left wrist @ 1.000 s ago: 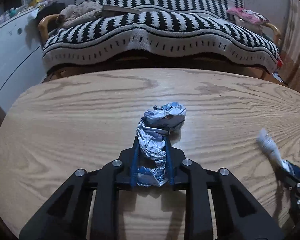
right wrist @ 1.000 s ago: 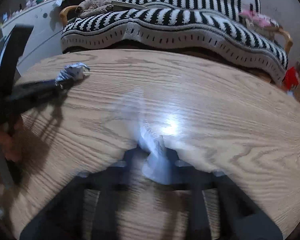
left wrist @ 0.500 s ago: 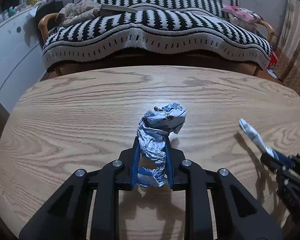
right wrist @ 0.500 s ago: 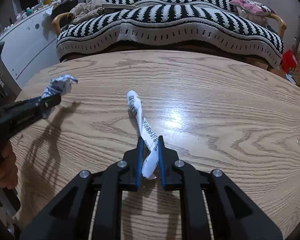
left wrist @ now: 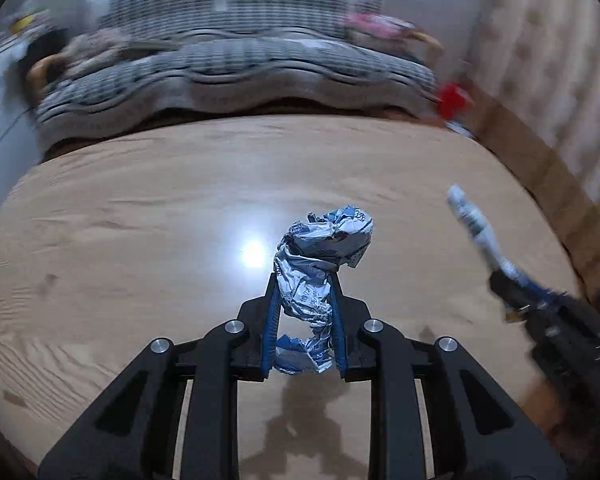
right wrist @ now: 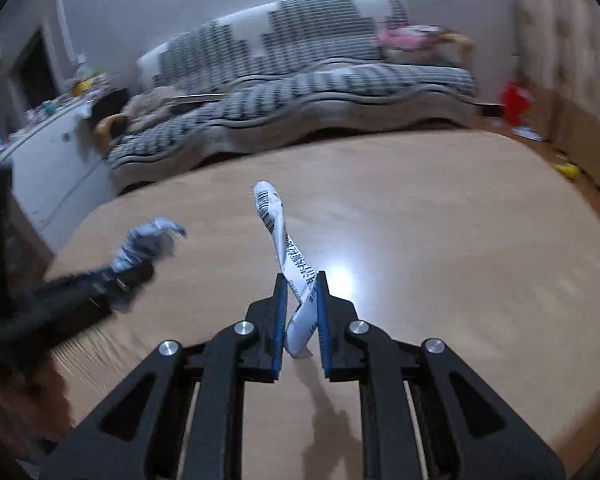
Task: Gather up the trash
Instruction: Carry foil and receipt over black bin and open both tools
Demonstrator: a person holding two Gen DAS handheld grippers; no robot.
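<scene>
My left gripper (left wrist: 303,286) is shut on a crumpled silver-blue foil wrapper (left wrist: 320,252) and holds it above the wooden table (left wrist: 140,220). My right gripper (right wrist: 301,282) is shut on a twisted white wrapper with a barcode (right wrist: 278,236), also lifted off the table. The right gripper and its white wrapper (left wrist: 472,220) show at the right of the left wrist view. The left gripper with the foil wrapper (right wrist: 148,240) shows at the left of the right wrist view.
A sofa with a black-and-white striped cover (right wrist: 320,80) stands behind the table. A white cabinet (right wrist: 56,160) stands at the left. A red object (right wrist: 516,100) and a yellow item (right wrist: 566,168) lie on the floor at the right.
Both grippers have lifted and swung to the right with their wrappers; the views now show more of the right wall, with motion blur.
</scene>
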